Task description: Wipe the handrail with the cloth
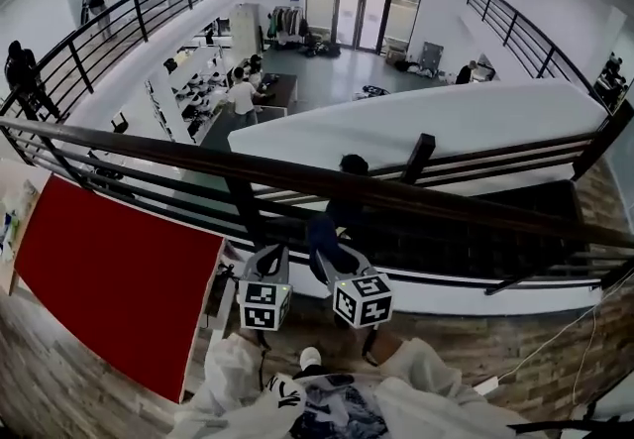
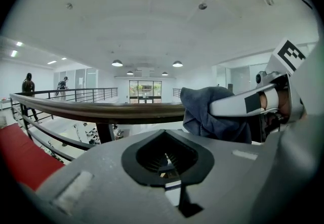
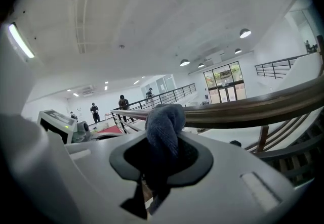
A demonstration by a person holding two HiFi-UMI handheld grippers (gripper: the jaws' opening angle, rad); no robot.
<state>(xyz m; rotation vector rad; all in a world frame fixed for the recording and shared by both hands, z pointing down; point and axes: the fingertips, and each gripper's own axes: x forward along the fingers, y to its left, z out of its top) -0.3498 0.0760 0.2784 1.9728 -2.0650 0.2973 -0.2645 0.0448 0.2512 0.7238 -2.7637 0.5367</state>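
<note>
Clearly, the right gripper (image 3: 161,165) is clamped on the cloth (image 3: 165,126), bunched just below the handrail (image 3: 253,107); the rail runs crosswise, left to right. The left gripper (image 1: 265,267), closed and empty, hangs beside it.

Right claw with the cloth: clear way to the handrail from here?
Likely yes: the right claw, shut on the cloth, sits close by the handrail with nothing visible between them.

Pale grey moulded-plastic left gripper (image 1: 265,259) and matching right gripper (image 1: 339,257), each housing pierced by a black-rimmed teardrop opening; white marker cubes (image 1: 264,305) printed with black squares; loose white sleeves (image 1: 230,368) behind.
</note>
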